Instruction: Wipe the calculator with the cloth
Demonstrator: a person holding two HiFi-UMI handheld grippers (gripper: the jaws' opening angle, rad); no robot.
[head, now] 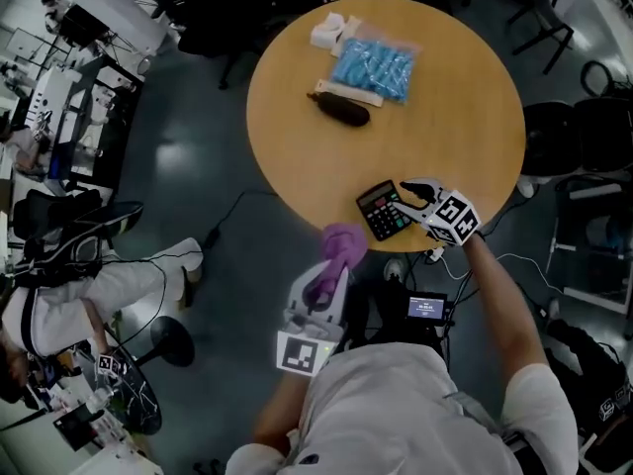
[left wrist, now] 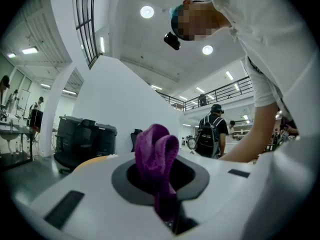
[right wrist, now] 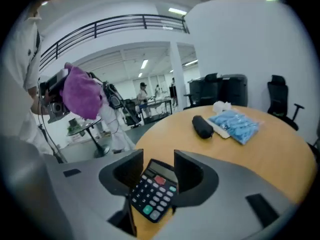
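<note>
A black calculator lies at the near edge of the round wooden table. My right gripper comes at it from the right and points down at a slant. In the right gripper view the calculator sits between the jaws of that gripper, which stand wide on either side of it. Whether the pads press on it does not show. My left gripper hovers just off the table's near edge, level, shut on a purple cloth. The cloth sticks up in a fold between the left gripper's jaws.
Farther back on the table lie a blue packet, a black pouch and a white crumpled thing. A small screen device sits below the table edge. A person in white is at the left, dark chairs at the right.
</note>
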